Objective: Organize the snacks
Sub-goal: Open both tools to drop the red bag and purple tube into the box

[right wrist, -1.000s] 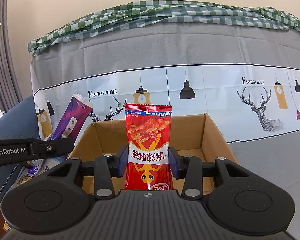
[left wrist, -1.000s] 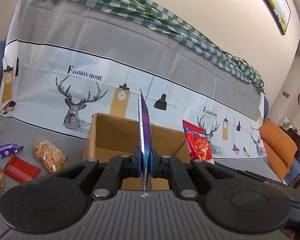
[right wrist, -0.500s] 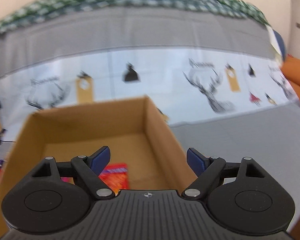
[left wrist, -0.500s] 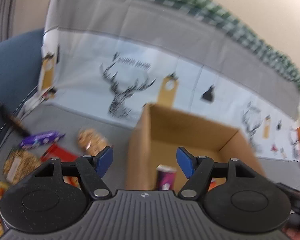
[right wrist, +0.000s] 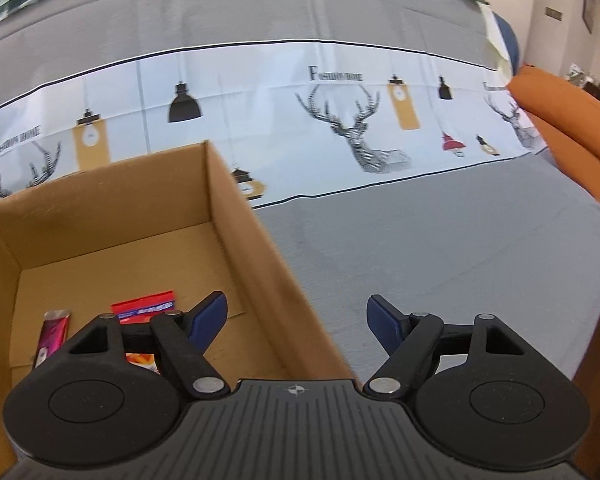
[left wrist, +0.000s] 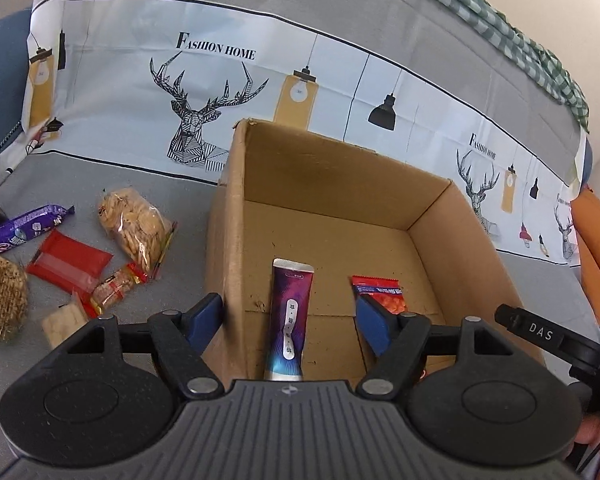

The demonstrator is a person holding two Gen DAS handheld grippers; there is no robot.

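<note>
An open cardboard box point(left wrist: 228, 216) stands on the grey sofa seat; it also shows in the right wrist view point(right wrist: 252, 216). A purple snack packet point(left wrist: 290, 312) and a red snack packet point(left wrist: 380, 292) lie flat on its floor; the right wrist view shows the purple packet point(right wrist: 54, 330) and the red packet point(right wrist: 144, 308) too. My left gripper point(left wrist: 292, 320) is open and empty above the box's near left side. My right gripper point(right wrist: 296, 320) is open and empty over the box's right wall.
Several loose snacks lie left of the box: a clear cookie bag point(left wrist: 136, 224), a red flat packet point(left wrist: 68, 264), a purple bar point(left wrist: 28, 226), a round brown cake point(left wrist: 0, 296). An orange cushion point(right wrist: 568, 120) sits at the far right. The printed sofa back rises behind.
Both grippers opened and let go of their packets, which now lie in the box. The left view swung left and downward, the right view swung right.
</note>
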